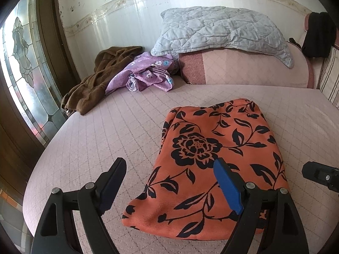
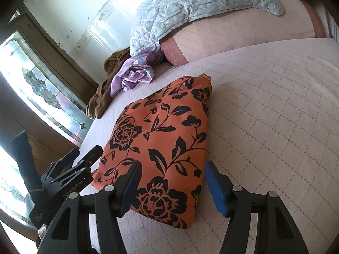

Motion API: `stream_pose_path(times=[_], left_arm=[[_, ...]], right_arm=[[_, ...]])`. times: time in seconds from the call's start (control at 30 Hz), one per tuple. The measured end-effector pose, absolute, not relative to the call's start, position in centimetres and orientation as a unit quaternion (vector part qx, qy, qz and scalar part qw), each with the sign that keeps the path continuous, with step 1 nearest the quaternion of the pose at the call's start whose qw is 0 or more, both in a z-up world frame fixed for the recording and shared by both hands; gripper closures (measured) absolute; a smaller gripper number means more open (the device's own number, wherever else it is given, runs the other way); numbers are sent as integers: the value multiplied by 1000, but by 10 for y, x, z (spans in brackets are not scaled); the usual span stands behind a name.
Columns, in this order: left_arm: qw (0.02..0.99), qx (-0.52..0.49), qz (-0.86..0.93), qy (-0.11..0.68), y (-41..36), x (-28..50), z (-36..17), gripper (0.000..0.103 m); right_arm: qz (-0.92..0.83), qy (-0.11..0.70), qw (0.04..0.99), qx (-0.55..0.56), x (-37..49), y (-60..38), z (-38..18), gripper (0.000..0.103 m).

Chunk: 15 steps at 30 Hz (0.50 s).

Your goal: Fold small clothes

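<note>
Item: orange woven-cloth garment printed with black flowers and leafy vines [image 1: 214,160], folded to a rough rectangle.

Handling (judged): light, soft and limp; it should sag and lose its shape if lifted by one point. The surface looks matte and not slippery. Not fragile. Best taken at the two near corners or along the near edge, pinching all layers together so the fold does not slide apart.

Appearance: several layers thick with puffy, rounded edges. The far end is narrower, and a bunched corner shows there in the right wrist view. No sleeves or openings can be made out.

Location: on the pale pink quilted bed cover [image 1: 118,124], toward the near edge, well apart from the crumpled lilac flower-print garment [image 1: 146,74] and the brown fuzzy garment [image 1: 95,84] heaped by the wall.

Left hand-held gripper [image 1: 169,182]: released, jaws wide, straddling the near left corner; the pads do not press the cloth.

Right hand-held gripper [image 2: 171,184]: released, jaws apart over the near right corner, with cloth between them but not pinched.
</note>
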<state>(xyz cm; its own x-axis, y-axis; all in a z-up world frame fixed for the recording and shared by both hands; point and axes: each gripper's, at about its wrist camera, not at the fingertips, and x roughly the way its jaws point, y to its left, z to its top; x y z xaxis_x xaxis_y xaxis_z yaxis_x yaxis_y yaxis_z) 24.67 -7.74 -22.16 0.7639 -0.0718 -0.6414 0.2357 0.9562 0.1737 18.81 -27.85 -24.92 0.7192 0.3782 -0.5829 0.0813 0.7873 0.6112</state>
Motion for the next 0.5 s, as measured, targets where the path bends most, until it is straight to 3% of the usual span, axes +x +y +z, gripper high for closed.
stream_pose_path(times=[0.5], left_arm=[[929, 124, -76, 339, -76, 249, -223, 18]], right_arm=[[62, 359, 885, 289, 186, -278, -244, 38]])
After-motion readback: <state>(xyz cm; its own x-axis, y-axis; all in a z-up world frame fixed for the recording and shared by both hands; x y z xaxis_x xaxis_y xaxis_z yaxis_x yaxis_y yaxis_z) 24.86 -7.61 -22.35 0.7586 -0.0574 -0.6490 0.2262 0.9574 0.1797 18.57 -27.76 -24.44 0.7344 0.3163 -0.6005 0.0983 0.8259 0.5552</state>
